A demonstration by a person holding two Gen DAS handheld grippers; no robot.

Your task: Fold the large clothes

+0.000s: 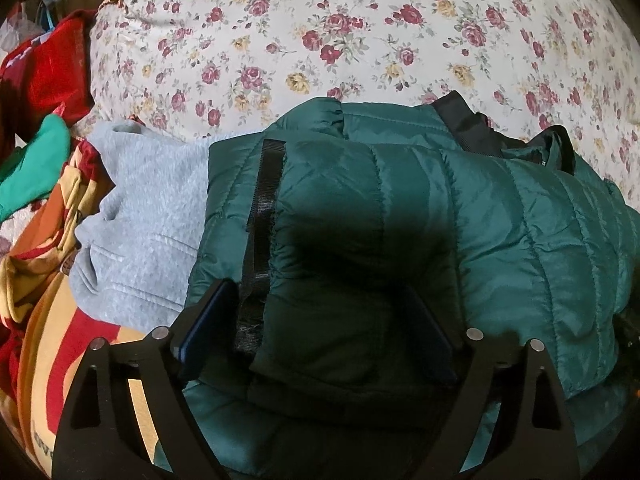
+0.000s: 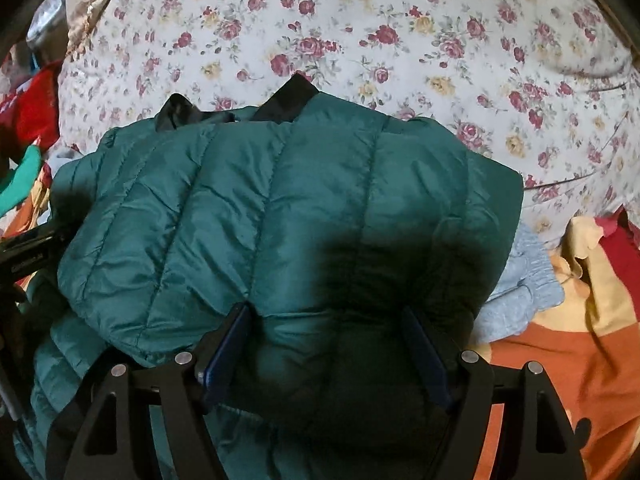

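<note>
The green puffer jacket [image 1: 400, 200] lies bunched on the floral bedsheet [image 1: 320, 20], and both grippers are down on it. The left gripper [image 1: 316, 336] stands spread wide around a sleeve end with its black cuff strip [image 1: 260, 220] at eleven o'clock; the pads look clear of the fabric. The right gripper [image 2: 324, 352] is also spread, straddling a puffy quilted fold, and I cannot tell whether the pads bite. A grey sweatshirt [image 1: 148, 220] sits at nine o'clock in the left view. To fold cleanly, I'd judge each gripper should pinch a firm seam edge, not slippery padding, then lift evenly so the bulk doesn't slide.
</note>
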